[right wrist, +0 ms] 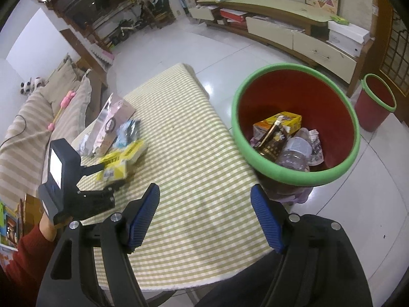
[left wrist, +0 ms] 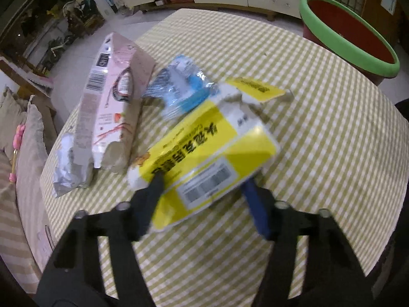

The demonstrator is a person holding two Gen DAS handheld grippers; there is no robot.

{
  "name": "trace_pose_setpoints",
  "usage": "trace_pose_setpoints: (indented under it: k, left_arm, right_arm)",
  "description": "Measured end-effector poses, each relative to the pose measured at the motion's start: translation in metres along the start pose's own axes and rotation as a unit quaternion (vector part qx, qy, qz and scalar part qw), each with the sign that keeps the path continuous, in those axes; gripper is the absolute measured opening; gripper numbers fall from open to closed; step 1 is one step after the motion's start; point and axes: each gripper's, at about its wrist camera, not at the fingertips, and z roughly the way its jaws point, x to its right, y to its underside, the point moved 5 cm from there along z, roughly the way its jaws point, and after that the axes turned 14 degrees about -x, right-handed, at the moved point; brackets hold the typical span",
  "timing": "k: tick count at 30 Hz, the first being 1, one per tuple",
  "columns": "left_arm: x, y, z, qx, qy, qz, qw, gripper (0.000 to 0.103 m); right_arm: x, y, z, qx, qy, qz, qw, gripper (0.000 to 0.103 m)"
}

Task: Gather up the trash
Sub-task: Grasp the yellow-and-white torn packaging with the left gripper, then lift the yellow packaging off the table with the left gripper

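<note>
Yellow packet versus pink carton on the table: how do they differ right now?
The yellow packet sits between the left gripper fingers; the pink carton lies untouched beside it. The packet is yellow and white with a barcode facing up; the carton is pale pink, longer, with a torn-open end. Both rest on the checked tablecloth, outside the bin.

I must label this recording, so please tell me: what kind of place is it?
Most likely a home living room: a cushioned sofa, a low cabinet along the wall, and a table with a checked cloth.
</note>
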Motion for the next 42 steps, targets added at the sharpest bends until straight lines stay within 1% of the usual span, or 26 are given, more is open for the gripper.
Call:
trace_pose_setpoints:
  k: [2, 4, 6, 9, 10, 11, 12, 14, 15, 19, 22, 25, 26, 28, 29, 30, 31, 32, 33, 34, 35, 36, 37, 39, 40, 42]
  left_arm:
    - [-0.005, 0.003, -0.004, 0.008, -0.005, -0.007, 0.9999, 0.045]
    - [-0.014, 0.009, -0.011, 0.017, 0.004, -0.033, 0.9993, 0.040]
    - [-0.022, 0.019, -0.020, 0.028, 0.026, -0.072, 0.9967, 0.034]
    - [-0.037, 0.032, -0.029, 0.041, 0.067, -0.131, 0.9883, 0.030]
    - [-0.041, 0.038, -0.033, 0.047, 0.081, -0.151, 0.9841, 0.029]
    - [-0.046, 0.047, -0.037, 0.054, 0.101, -0.176, 0.9776, 0.020]
    - [-0.050, 0.053, -0.040, 0.057, 0.112, -0.194, 0.9730, 0.017]
    - [-0.061, 0.073, -0.044, 0.061, 0.143, -0.239, 0.9585, 0.011]
    - [-0.064, 0.081, -0.045, 0.059, 0.154, -0.255, 0.9528, 0.008]
    - [-0.070, 0.112, -0.044, 0.050, 0.181, -0.302, 0.9347, 0.006]
    - [-0.073, 0.133, -0.040, 0.044, 0.203, -0.328, 0.9215, 0.006]
    - [-0.076, 0.146, -0.032, 0.039, 0.214, -0.350, 0.9114, 0.006]
    - [-0.078, 0.154, -0.029, 0.038, 0.215, -0.355, 0.9089, 0.007]
    - [-0.083, 0.163, -0.025, 0.038, 0.220, -0.369, 0.9023, 0.016]
    - [-0.087, 0.166, -0.024, 0.041, 0.224, -0.378, 0.8977, 0.028]
    - [-0.092, 0.167, -0.025, 0.046, 0.225, -0.386, 0.8933, 0.037]
    - [-0.095, 0.168, -0.027, 0.054, 0.226, -0.394, 0.8895, 0.049]
    - [-0.099, 0.171, -0.029, 0.059, 0.226, -0.399, 0.8869, 0.058]
    - [-0.102, 0.172, -0.030, 0.064, 0.226, -0.405, 0.8838, 0.064]
    - [-0.105, 0.174, -0.030, 0.070, 0.227, -0.412, 0.8794, 0.067]
    - [-0.108, 0.175, -0.030, 0.073, 0.229, -0.417, 0.8765, 0.072]
    - [-0.110, 0.176, -0.029, 0.074, 0.232, -0.423, 0.8728, 0.074]
    - [-0.111, 0.178, -0.027, 0.072, 0.237, -0.429, 0.8685, 0.074]
    - [-0.110, 0.176, -0.020, 0.063, 0.242, -0.441, 0.8619, 0.080]
    - [-0.111, 0.176, -0.017, 0.058, 0.245, -0.449, 0.8573, 0.081]
    - [-0.113, 0.174, -0.011, 0.053, 0.265, -0.469, 0.8406, 0.084]
  right_arm:
    - [-0.008, -0.001, 0.002, -0.003, -0.001, -0.008, 1.000, 0.071]
    - [-0.012, 0.000, 0.004, -0.005, -0.003, -0.013, 1.000, 0.071]
    - [-0.019, -0.001, 0.007, -0.009, -0.004, -0.020, 1.000, 0.071]
    - [-0.027, -0.001, 0.013, -0.017, -0.002, -0.030, 0.999, 0.071]
    - [-0.031, -0.002, 0.015, -0.021, -0.002, -0.034, 0.999, 0.071]
    - [-0.034, -0.002, 0.016, -0.023, -0.002, -0.037, 0.999, 0.071]
    - [-0.038, -0.003, 0.018, -0.024, -0.002, -0.041, 0.999, 0.071]
    - [-0.047, -0.005, 0.020, -0.026, -0.003, -0.051, 0.998, 0.071]
    - [-0.052, -0.006, 0.021, -0.026, -0.003, -0.057, 0.998, 0.071]
    - [-0.075, -0.014, 0.030, -0.029, -0.002, -0.085, 0.996, 0.071]
    - [-0.091, -0.019, 0.038, -0.033, -0.004, -0.102, 0.994, 0.071]
    - [-0.112, -0.023, 0.048, -0.039, -0.007, -0.124, 0.992, 0.071]
    - [-0.117, -0.024, 0.050, -0.041, -0.008, -0.129, 0.991, 0.071]
    - [-0.128, -0.025, 0.056, -0.045, -0.009, -0.139, 0.989, 0.071]
    - [-0.133, -0.024, 0.058, -0.047, -0.010, -0.144, 0.988, 0.071]
    - [-0.138, -0.023, 0.061, -0.050, -0.011, -0.148, 0.988, 0.072]
    - [-0.141, -0.022, 0.063, -0.052, -0.011, -0.150, 0.987, 0.073]
    - [-0.143, -0.021, 0.065, -0.054, -0.010, -0.152, 0.987, 0.075]
    - [-0.145, -0.020, 0.067, -0.056, -0.010, -0.153, 0.987, 0.076]
    - [-0.148, -0.020, 0.069, -0.059, -0.010, -0.154, 0.986, 0.076]
    - [-0.150, -0.019, 0.071, -0.063, -0.011, -0.154, 0.986, 0.076]
    - [-0.154, -0.019, 0.074, -0.066, -0.013, -0.156, 0.985, 0.076]
    - [-0.156, -0.019, 0.076, -0.069, -0.013, -0.159, 0.985, 0.076]
    - [-0.162, -0.019, 0.079, -0.071, -0.010, -0.165, 0.984, 0.076]
    - [-0.164, -0.019, 0.080, -0.071, -0.010, -0.167, 0.983, 0.076]
    - [-0.169, -0.019, 0.081, -0.070, -0.013, -0.169, 0.983, 0.076]
